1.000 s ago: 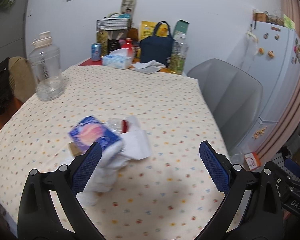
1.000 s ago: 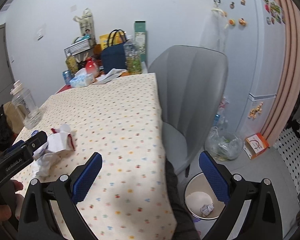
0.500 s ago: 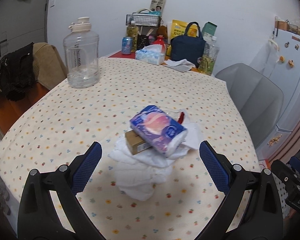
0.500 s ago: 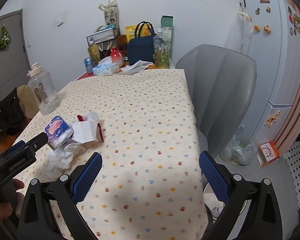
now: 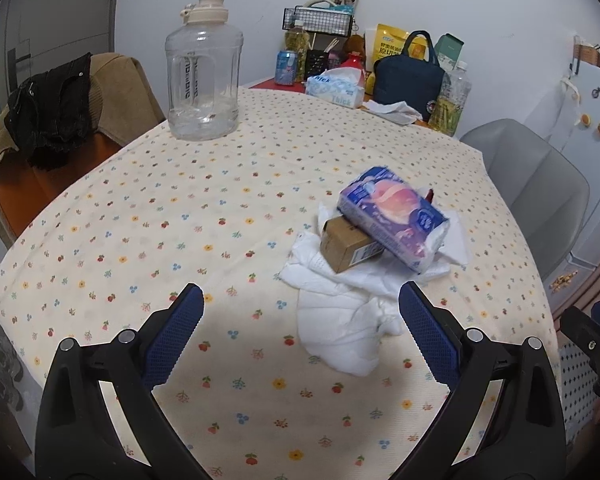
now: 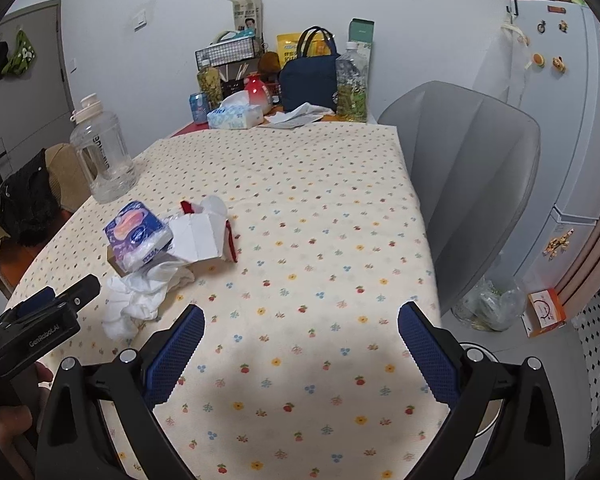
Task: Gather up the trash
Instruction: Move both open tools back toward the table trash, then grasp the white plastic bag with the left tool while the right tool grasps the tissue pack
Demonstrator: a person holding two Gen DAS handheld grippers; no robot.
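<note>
Approach to trash pile, nothing grasped.
Left gripper (image 5: 300, 320) and right gripper (image 6: 300, 332) both spread, empty. Next: centre left gripper over crumpled tissue (image 5: 340, 336), then close.

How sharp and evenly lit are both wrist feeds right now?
Left wrist view: sharp, with the white crumpled tissue pile crisp; a soft shadow lies between the open fingers. Right wrist view: sharp too, with a shadow on the floral tablecloth and fisheye bending at the edges.

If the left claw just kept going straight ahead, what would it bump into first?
Probably the bare tablecloth. The left claw is open and tilts down toward the table, and the crumpled white tissue sits just inside its right finger, so that finger might brush it. Depth is hard to judge.
</note>
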